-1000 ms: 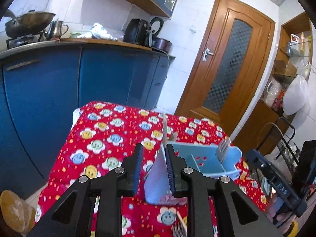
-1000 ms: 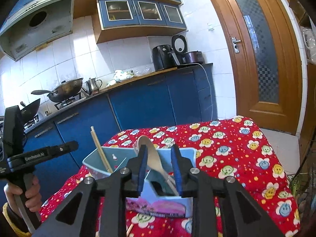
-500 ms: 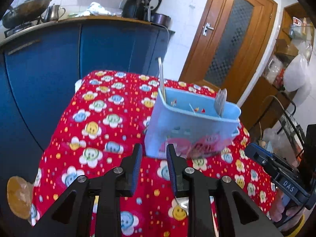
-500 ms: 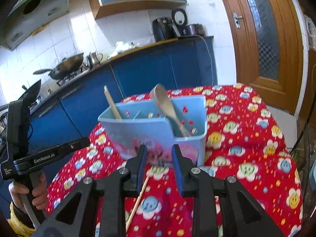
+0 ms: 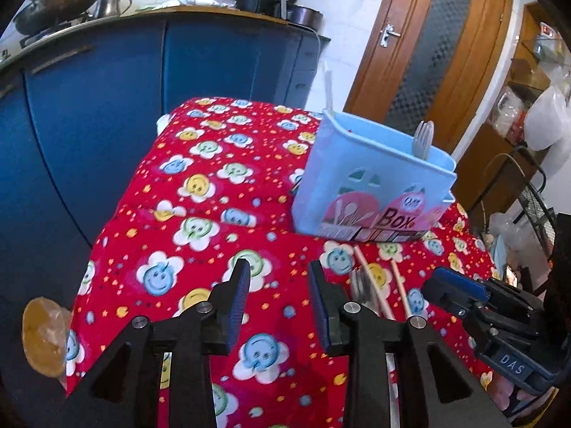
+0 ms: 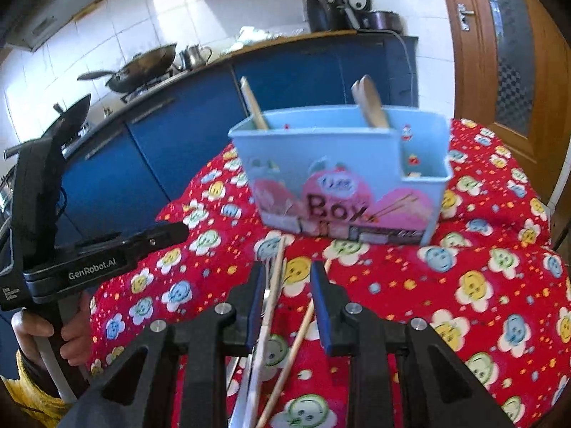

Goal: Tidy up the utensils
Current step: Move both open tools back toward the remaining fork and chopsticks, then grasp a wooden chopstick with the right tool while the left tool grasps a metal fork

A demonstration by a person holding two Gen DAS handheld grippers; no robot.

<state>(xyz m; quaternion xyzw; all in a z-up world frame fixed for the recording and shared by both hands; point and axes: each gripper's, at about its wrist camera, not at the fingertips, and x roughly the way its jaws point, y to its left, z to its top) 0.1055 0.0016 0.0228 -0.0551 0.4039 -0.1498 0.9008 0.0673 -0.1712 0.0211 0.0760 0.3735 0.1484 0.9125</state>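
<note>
Right claw (image 6: 288, 287) low over red smiley-flower cloth (image 6: 481, 249), jaws slightly apart. Two wooden chopsticks (image 6: 274, 296) and a metal fork (image 6: 266, 281) flat on the cloth in the gap between the jaws; contact with the pads not discernible. Beyond, upright light-blue utensil box (image 6: 332, 164) marked "Box", one chopstick (image 6: 254, 103) in its left compartment, wooden spoon (image 6: 369, 101) further right. At left, left claw (image 6: 107, 253) gripped by a hand (image 6: 43, 331). Blue cabinets (image 6: 292, 75) behind.
</note>
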